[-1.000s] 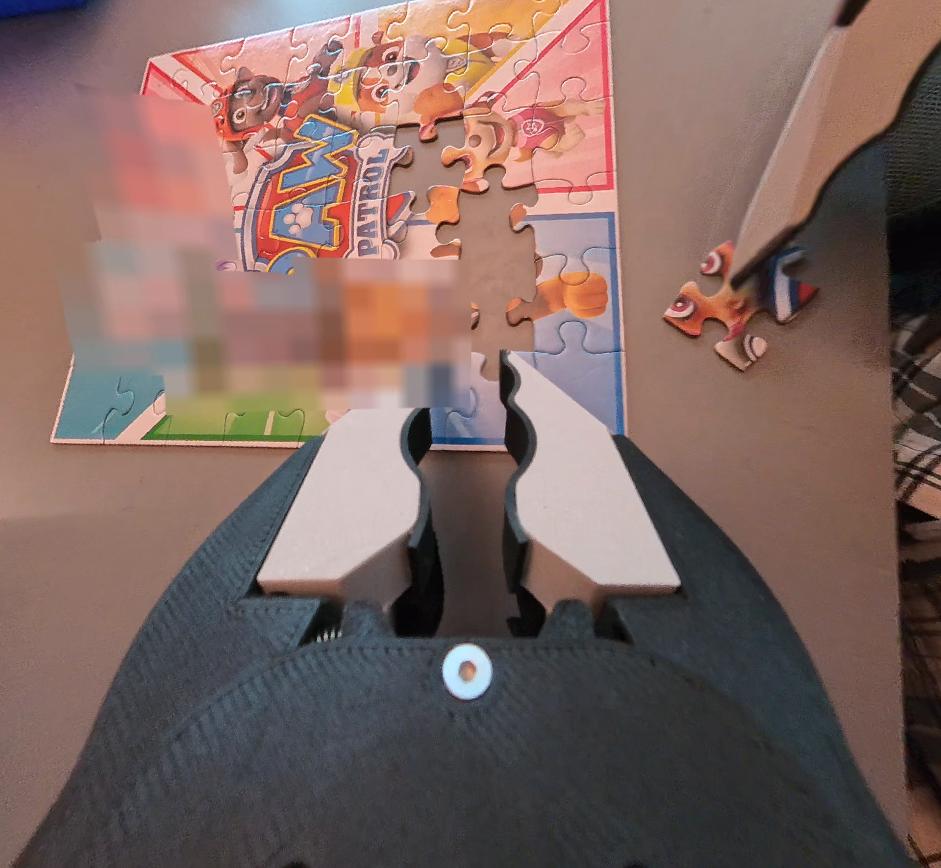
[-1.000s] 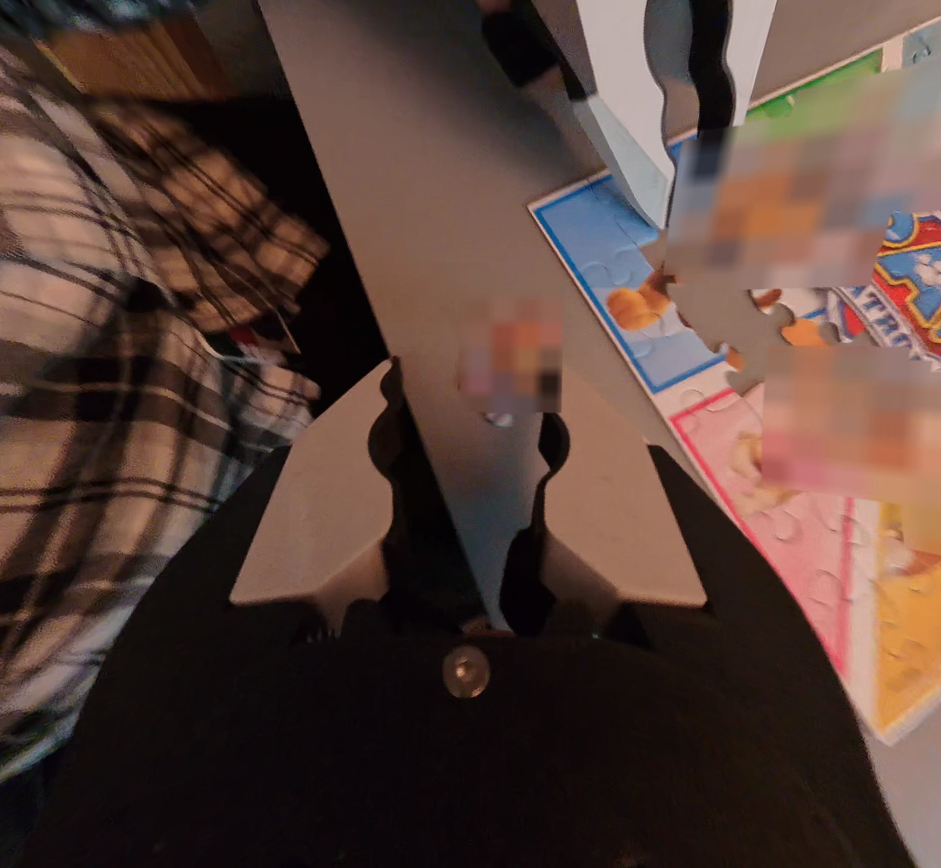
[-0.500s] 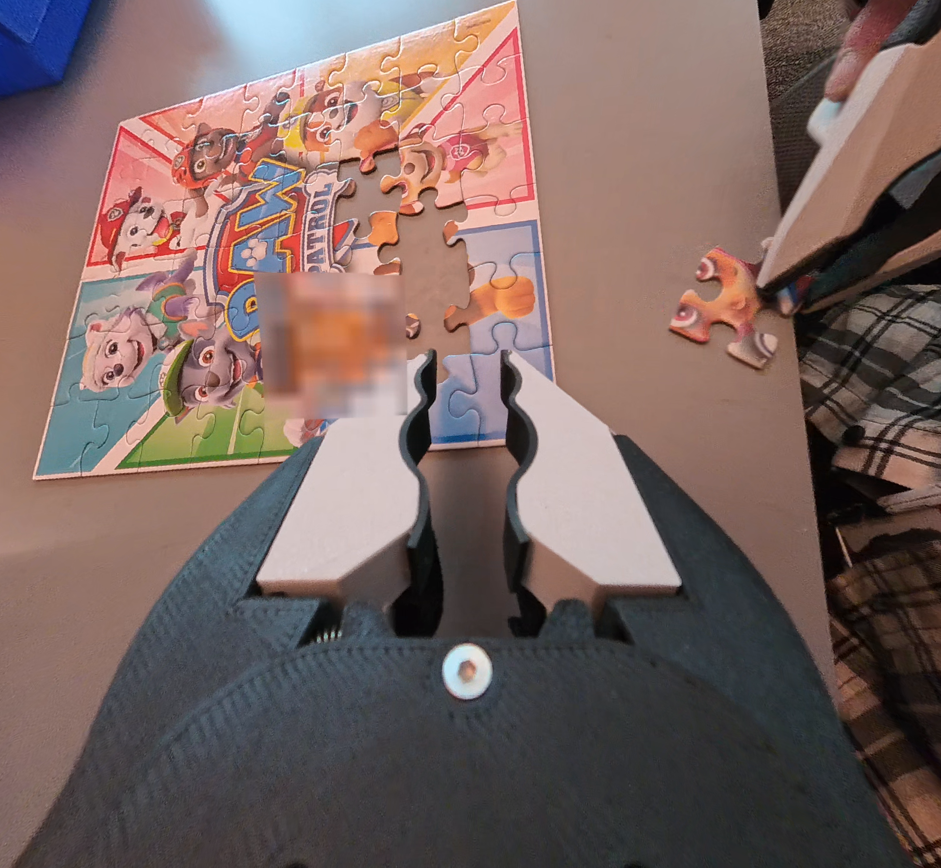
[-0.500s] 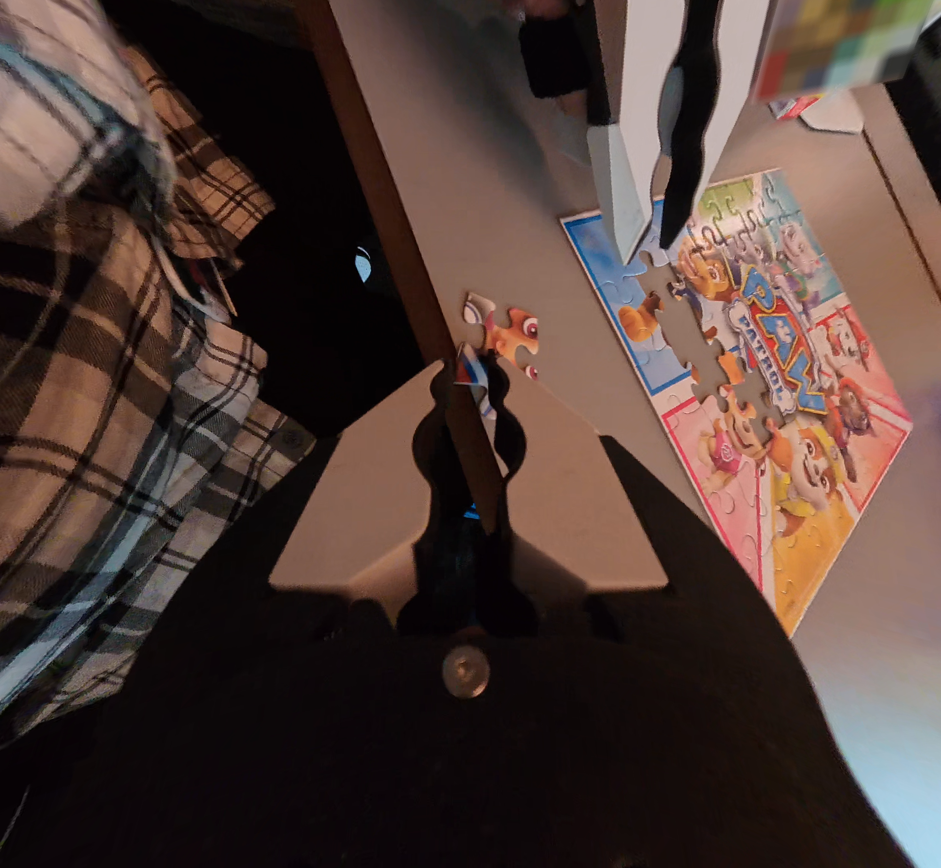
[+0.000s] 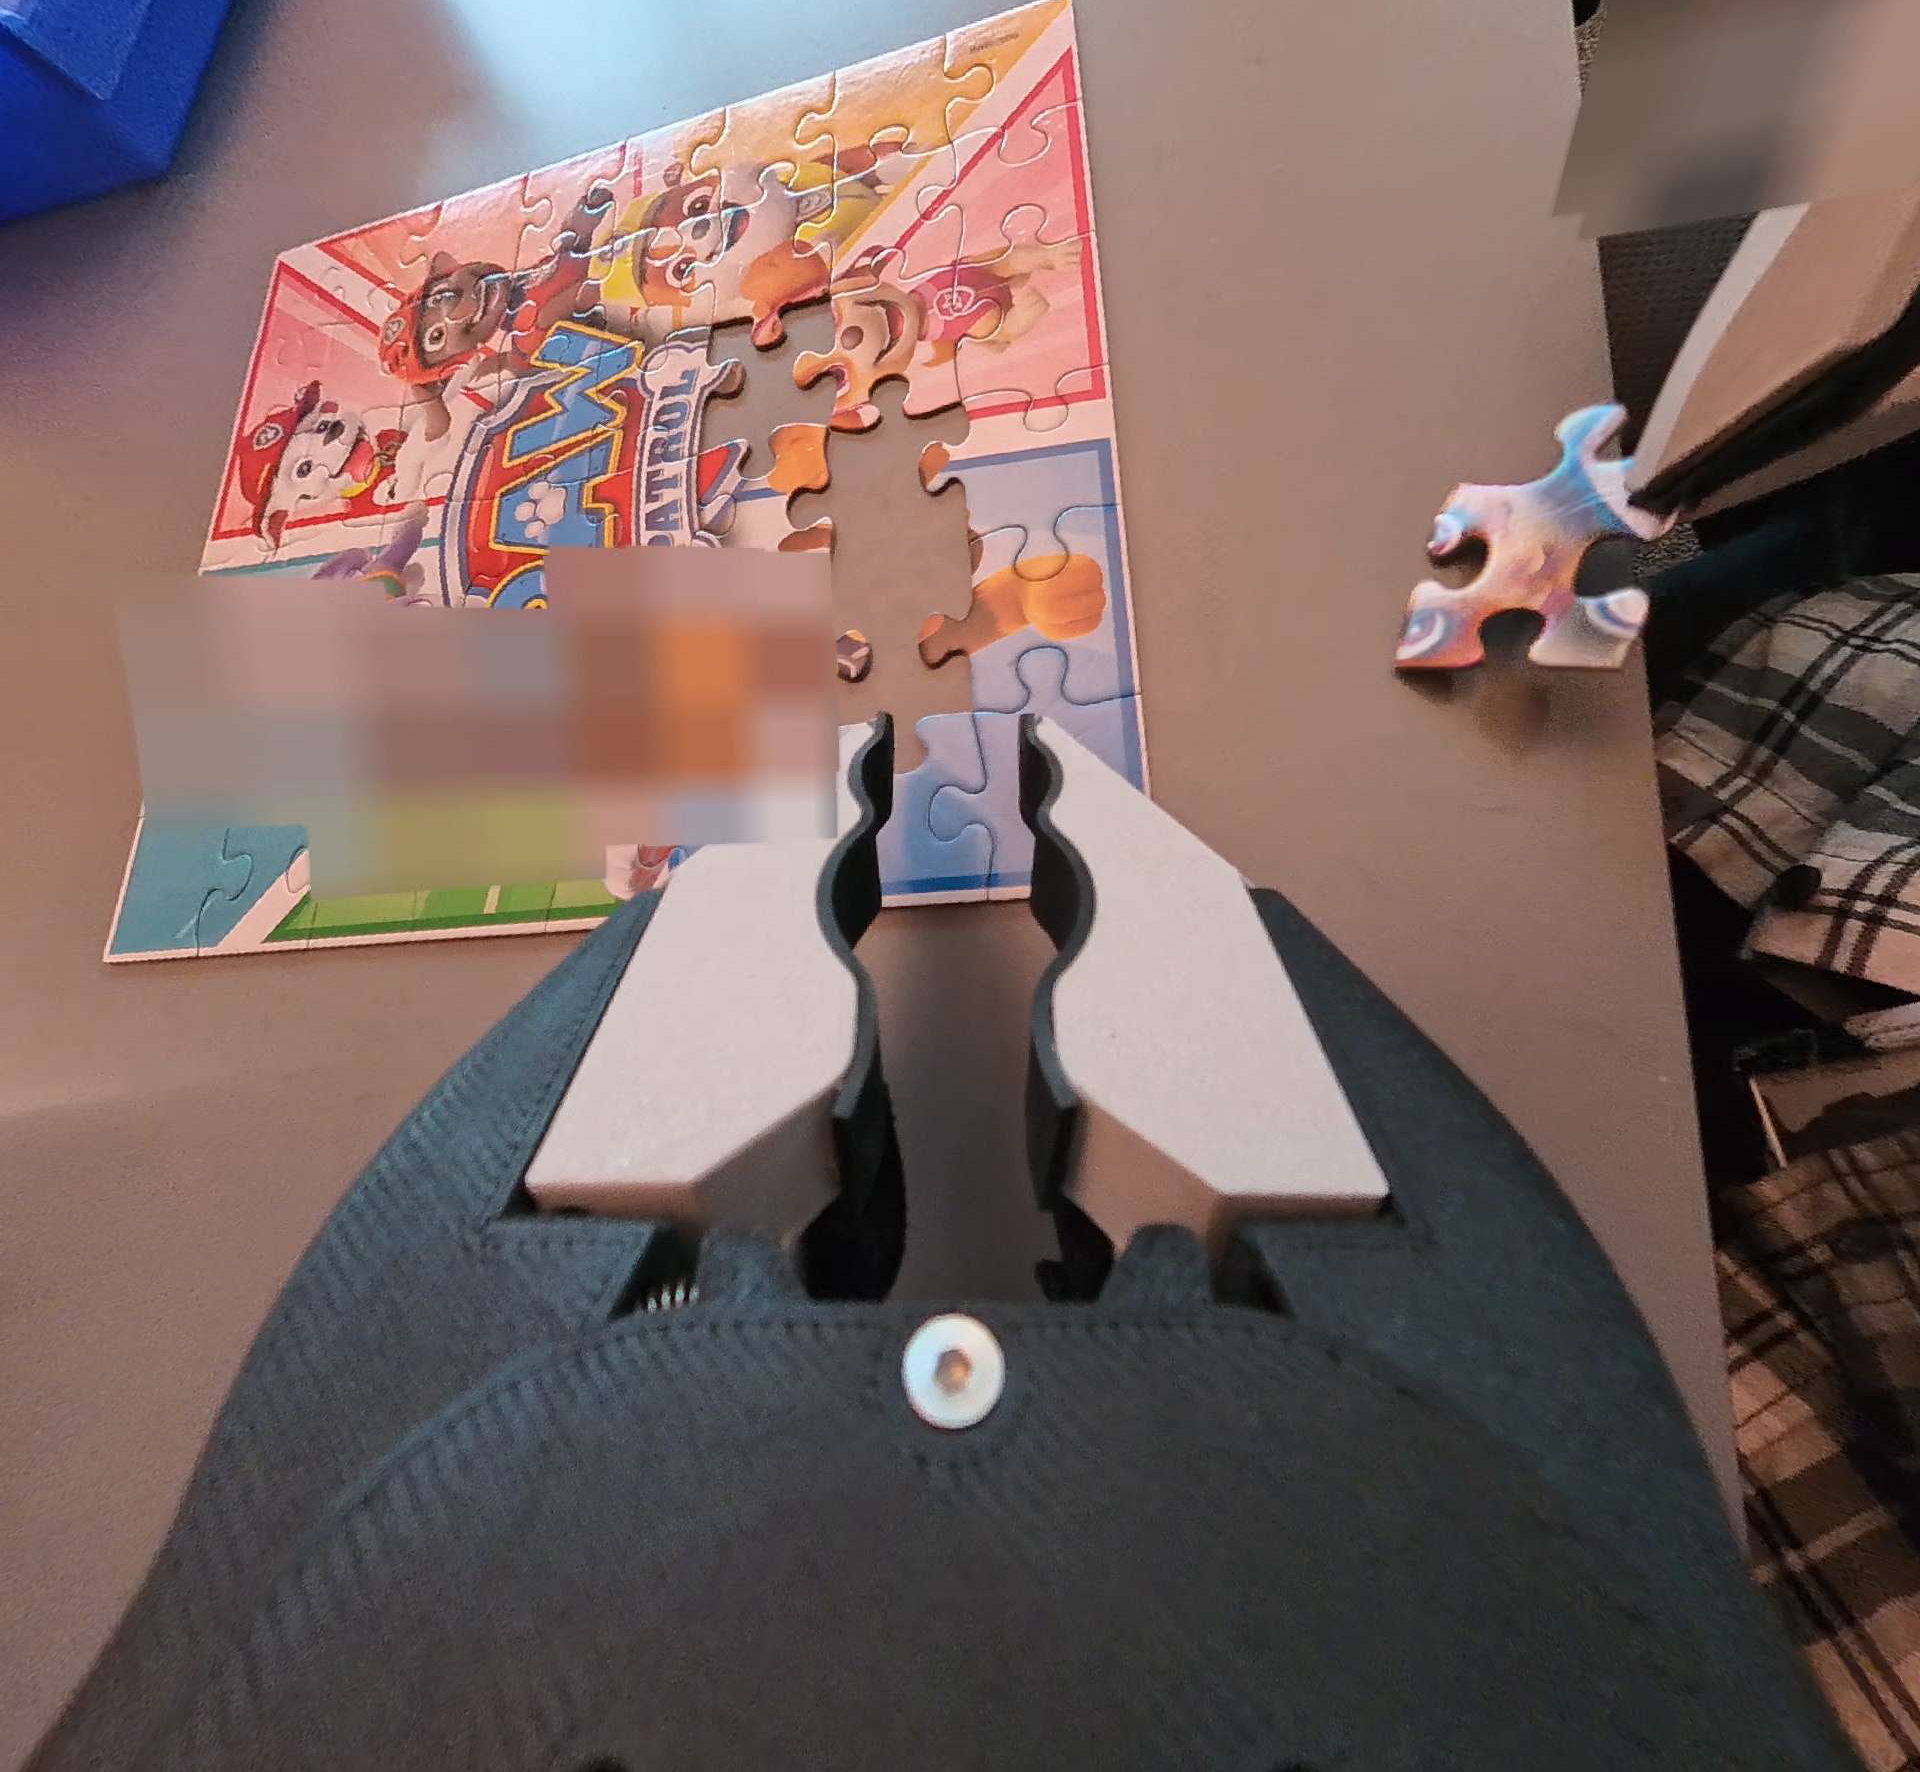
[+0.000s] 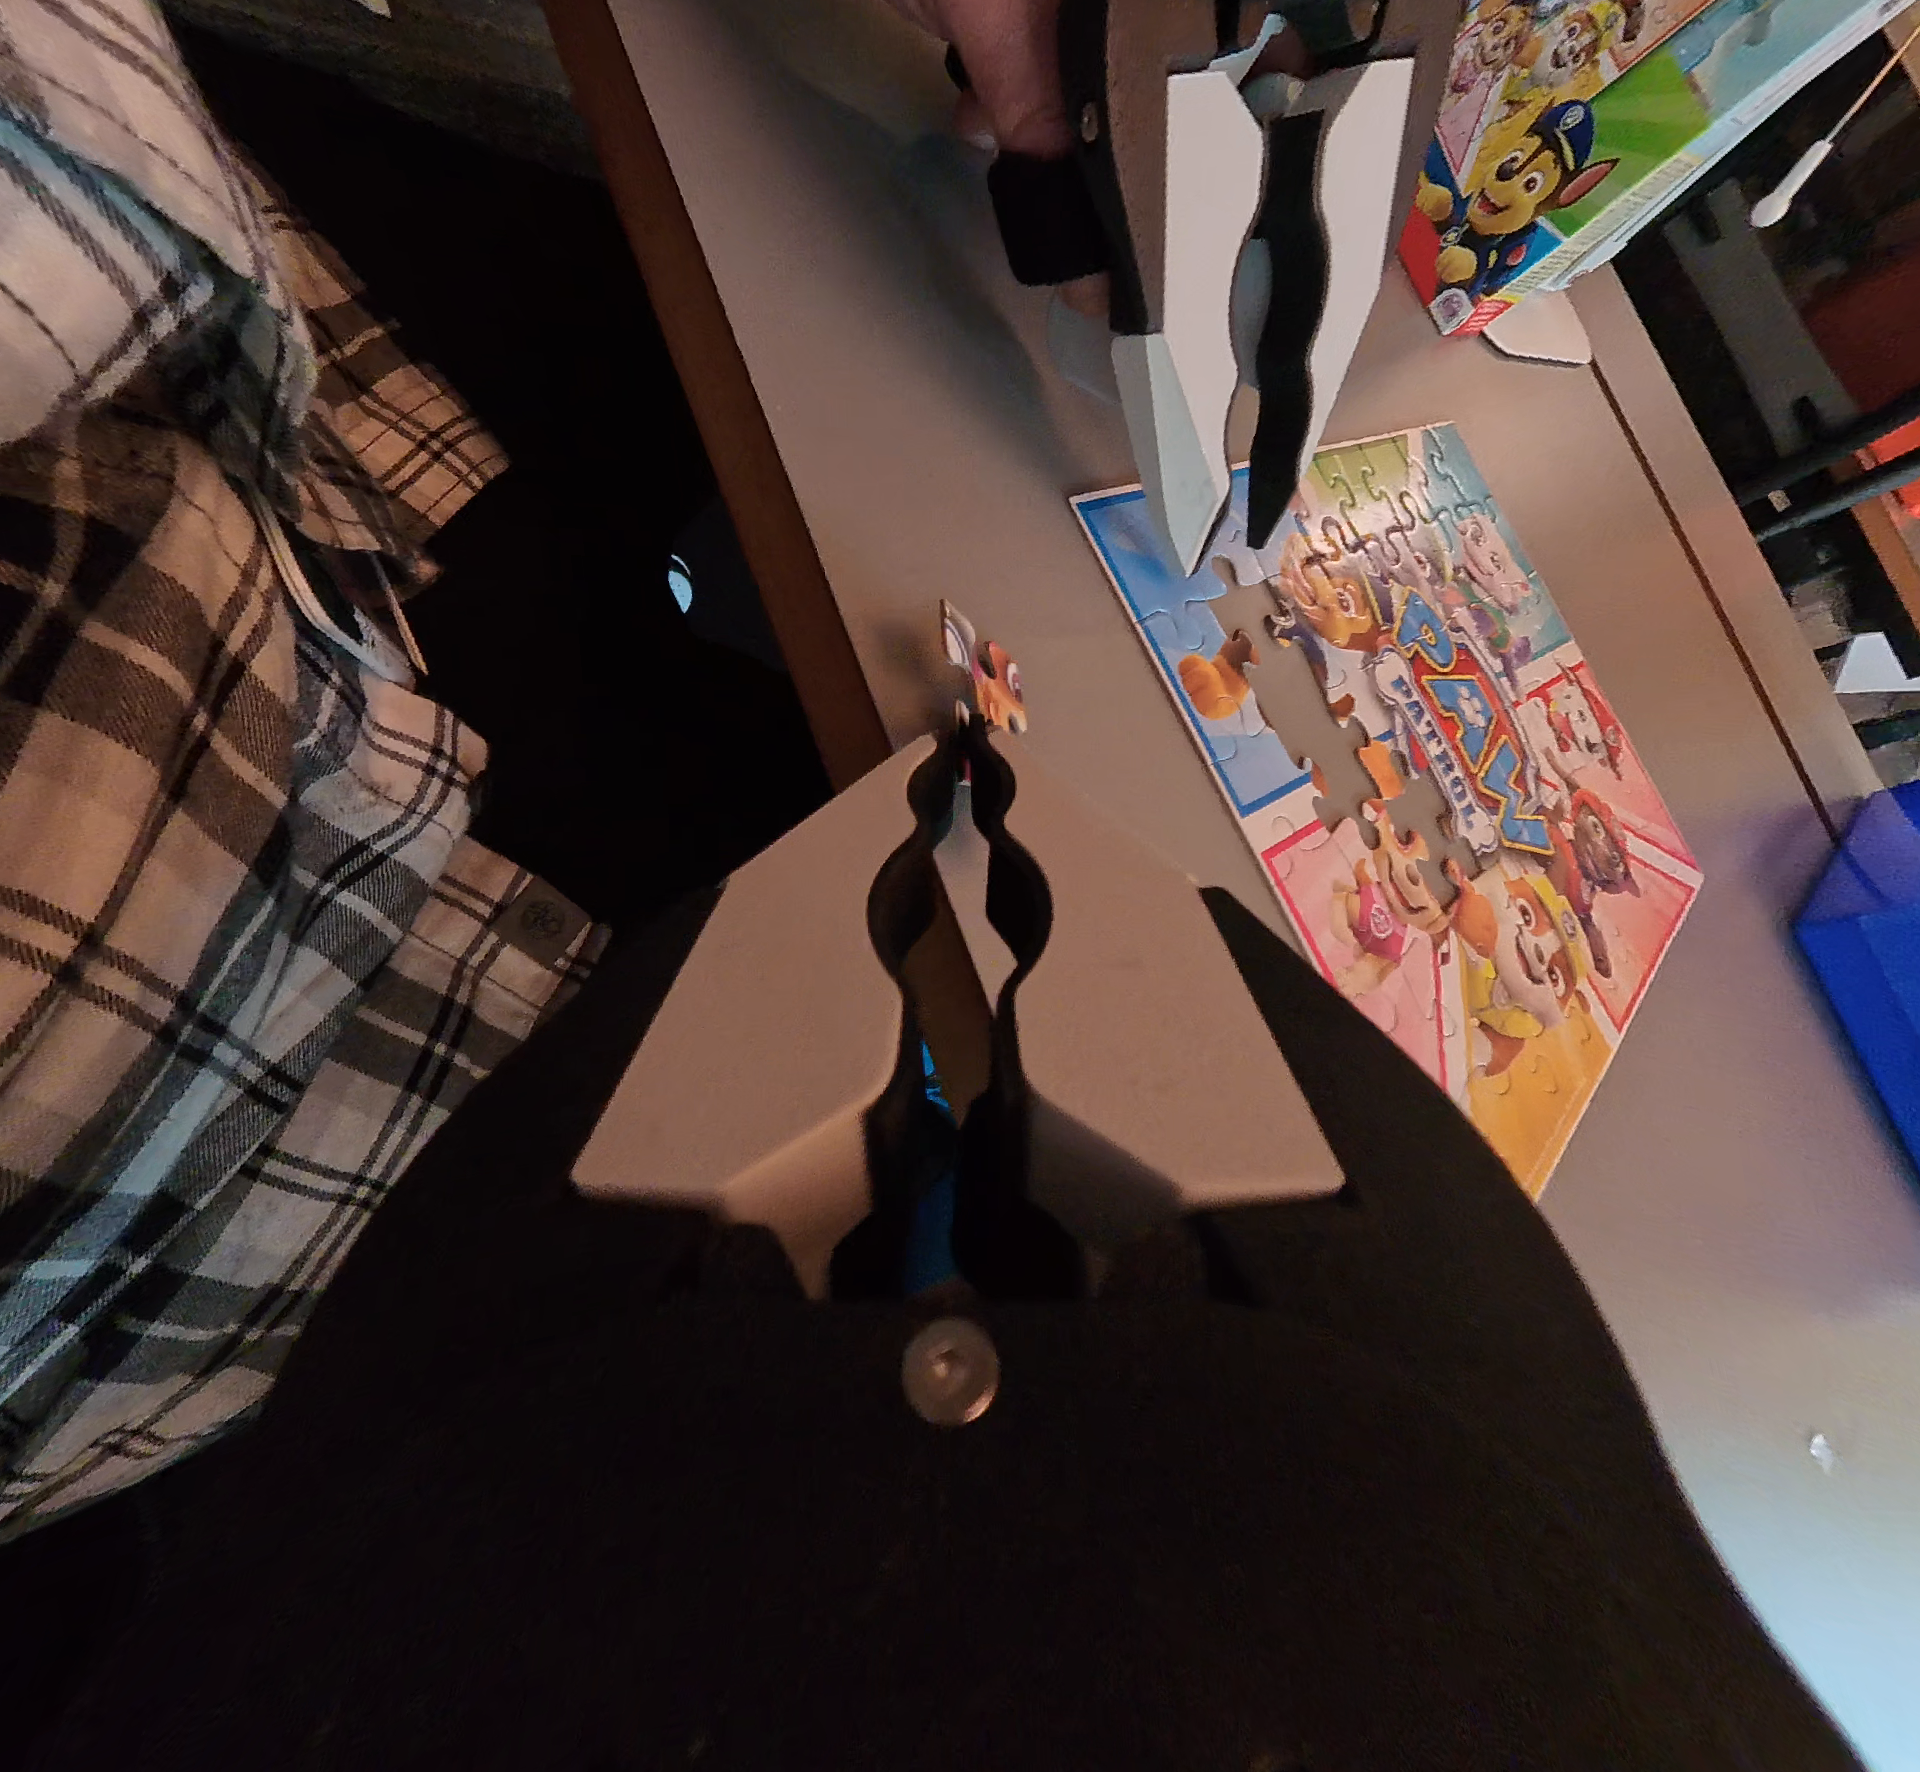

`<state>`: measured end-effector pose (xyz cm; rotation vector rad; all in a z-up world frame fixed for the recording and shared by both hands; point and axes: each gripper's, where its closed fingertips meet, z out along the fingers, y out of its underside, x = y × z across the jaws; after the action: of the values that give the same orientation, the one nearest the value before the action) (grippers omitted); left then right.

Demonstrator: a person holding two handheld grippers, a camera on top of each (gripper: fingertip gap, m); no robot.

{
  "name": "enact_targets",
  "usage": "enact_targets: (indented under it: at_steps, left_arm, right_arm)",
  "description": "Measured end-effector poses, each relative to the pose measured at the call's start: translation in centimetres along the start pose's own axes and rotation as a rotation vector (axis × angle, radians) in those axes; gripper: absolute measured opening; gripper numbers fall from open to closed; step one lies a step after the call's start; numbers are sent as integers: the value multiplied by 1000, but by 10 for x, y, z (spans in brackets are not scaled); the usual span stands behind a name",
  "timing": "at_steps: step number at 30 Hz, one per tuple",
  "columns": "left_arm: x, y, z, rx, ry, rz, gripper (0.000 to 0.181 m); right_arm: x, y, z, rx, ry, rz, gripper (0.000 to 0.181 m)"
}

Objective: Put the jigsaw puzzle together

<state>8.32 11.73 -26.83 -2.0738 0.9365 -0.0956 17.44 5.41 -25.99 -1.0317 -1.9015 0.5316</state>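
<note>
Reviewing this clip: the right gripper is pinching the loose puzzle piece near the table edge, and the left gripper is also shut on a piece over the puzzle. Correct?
Not quite. The left gripper is open and empty, as the left wrist view shows. The rest holds: the right gripper pinches the loose piece near the table edge, and the left one is over the puzzle.

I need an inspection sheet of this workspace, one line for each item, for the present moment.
Surface: grey table, mostly bare.
Job's things: puzzle flat, a gap in its middle; loose piece near the table edge.
Clutter: blue bin; puzzle box.
Grippers: left gripper open above the puzzle; right gripper shut on the loose piece.
Cables: nothing seen.
Surroundings: plaid cloth beside the table.
</note>
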Motion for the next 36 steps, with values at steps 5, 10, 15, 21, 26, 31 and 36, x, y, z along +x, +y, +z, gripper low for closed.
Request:
enact_targets:
  at_steps: [5, 10, 15, 21, 26, 31, 36]
  left_arm:
    - [-5, 4, -1, -8, -15, -20, 23]
    - [-11, 10, -1, -28, -22, -62, 25]
    - [-12, 12, -3, -25, -12, -87, 26]
    - [-13, 13, -3, -24, -4, -97, 24]
    - [-10, 9, -2, -24, -13, -44, 25]
    - [-5, 2, 1, -14, 6, -5, 30]
    - [-1, -1, 4, -13, 35, -3, 30]
  right_arm:
    - [22, -9, -6, 43, 20, -8, 0]
    - [64, -19, 5, 72, 47, -143, 0]
    - [85, -10, 44, 47, -13, -369, 0]
    - [91, 9, 73, 42, -112, -471, 0]
    - [90, 14, 74, 37, -164, -472, 0]
    - [84, 19, 77, 0, -239, -435, 2]
    - [88, 19, 76, -19, -271, -406, 10]
